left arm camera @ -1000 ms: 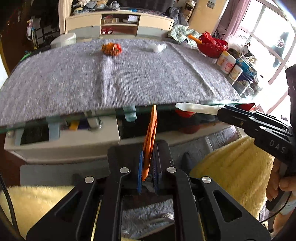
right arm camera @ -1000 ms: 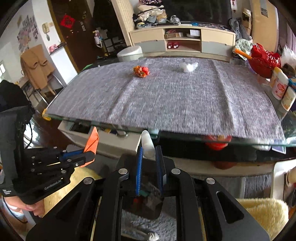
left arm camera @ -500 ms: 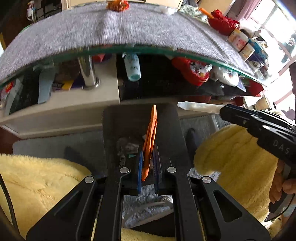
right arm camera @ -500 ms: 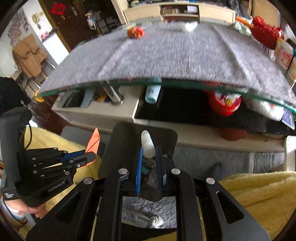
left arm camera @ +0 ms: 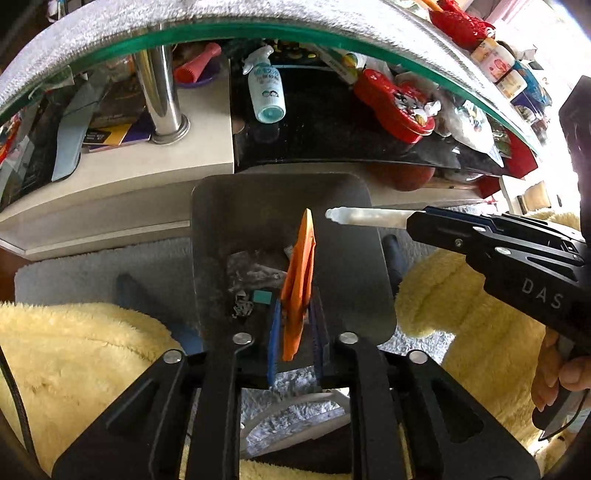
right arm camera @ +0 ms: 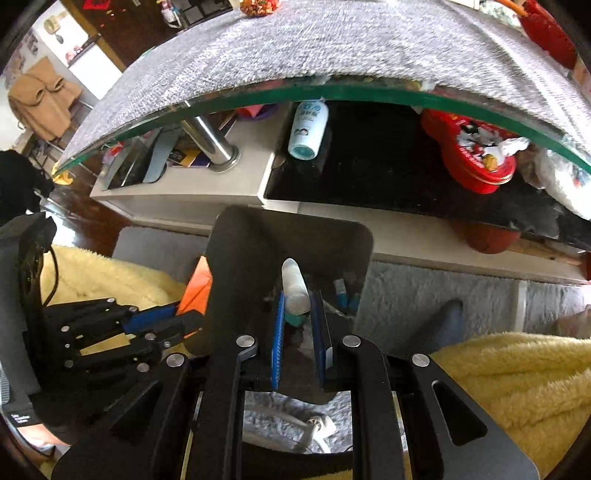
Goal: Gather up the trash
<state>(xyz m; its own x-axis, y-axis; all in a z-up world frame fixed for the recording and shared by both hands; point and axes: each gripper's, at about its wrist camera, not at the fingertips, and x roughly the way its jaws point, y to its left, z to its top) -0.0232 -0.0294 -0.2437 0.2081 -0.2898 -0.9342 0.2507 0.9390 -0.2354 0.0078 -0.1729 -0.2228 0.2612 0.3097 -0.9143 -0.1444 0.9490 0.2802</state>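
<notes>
Left gripper [left arm camera: 295, 332]: we hold it clamped on the orange scrap [left arm camera: 299, 280], a flat folded piece standing on edge between the blue pads, its long axis pointing up and away from us along the fingers.

Bin [left arm camera: 343, 295]: a dark, square-mouthed bin on the floor just in front of the low shelf under the glass worktop [left arm camera: 258, 29]; it already holds a few bits of litter, among them a small teal piece [left arm camera: 262, 297].

Scrap to bin: from the left wrist view the orange scrap hangs directly above the open mouth, roughly over its middle, so we judge a plain opening of the gripper would drop it inside.

Right gripper [right arm camera: 297, 325]: we hold it closed on the white tube [right arm camera: 294, 286], a slim rounded stick whose long axis runs straight out along the fingers.

Tube to bin: in the left wrist view the tube [left arm camera: 365, 216] lies level, tip toward the orange scrap and near it but not touching; the tip is over the bin's right part, the gripper body back past the rim.

Nearer hand: both are over the mouth; we judge the left one better centred.
</notes>
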